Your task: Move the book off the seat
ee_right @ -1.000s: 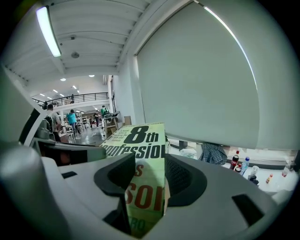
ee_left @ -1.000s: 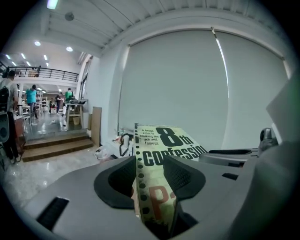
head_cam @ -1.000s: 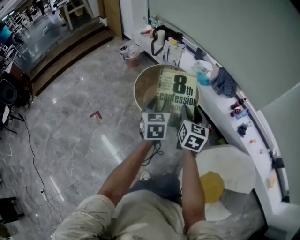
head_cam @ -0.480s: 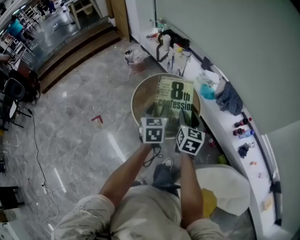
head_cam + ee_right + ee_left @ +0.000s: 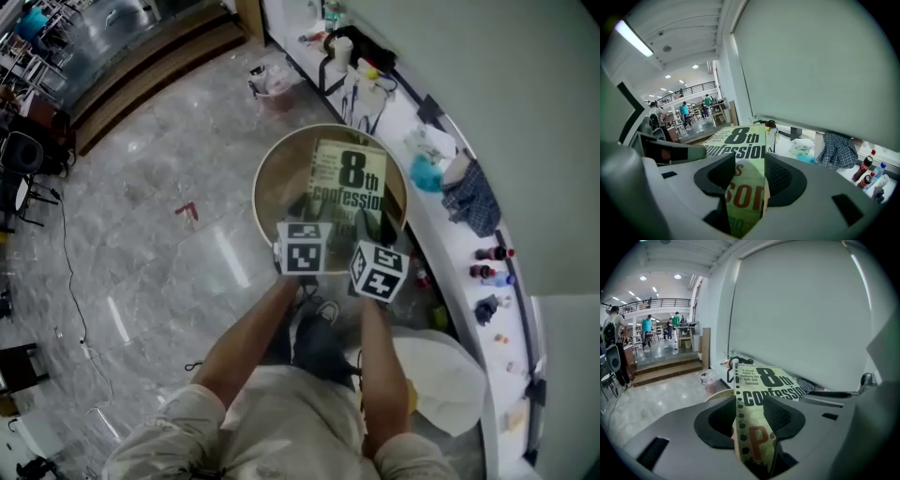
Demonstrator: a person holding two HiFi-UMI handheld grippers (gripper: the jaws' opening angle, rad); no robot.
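stretching under everything is a grey marble floor (image 5: pixel 141 234), with a long white ledge (image 5: pixel 441 236) curving along the wall. a round tan seat (image 5: pixel 274 183) stands just beside that ledge. the green book (image 5: pixel 349 183) lies over the seat's right half, cover up; from above it seems lifted clear of the seat, though contact is hard to judge. the left gripper (image 5: pixel 750 405) pinches the book's near edge between its jaws, and the right gripper (image 5: pixel 750 163) clamps the same edge just beside it. a checked cloth (image 5: pixel 839 147) and small bottles (image 5: pixel 865 165) rest on the ledge.
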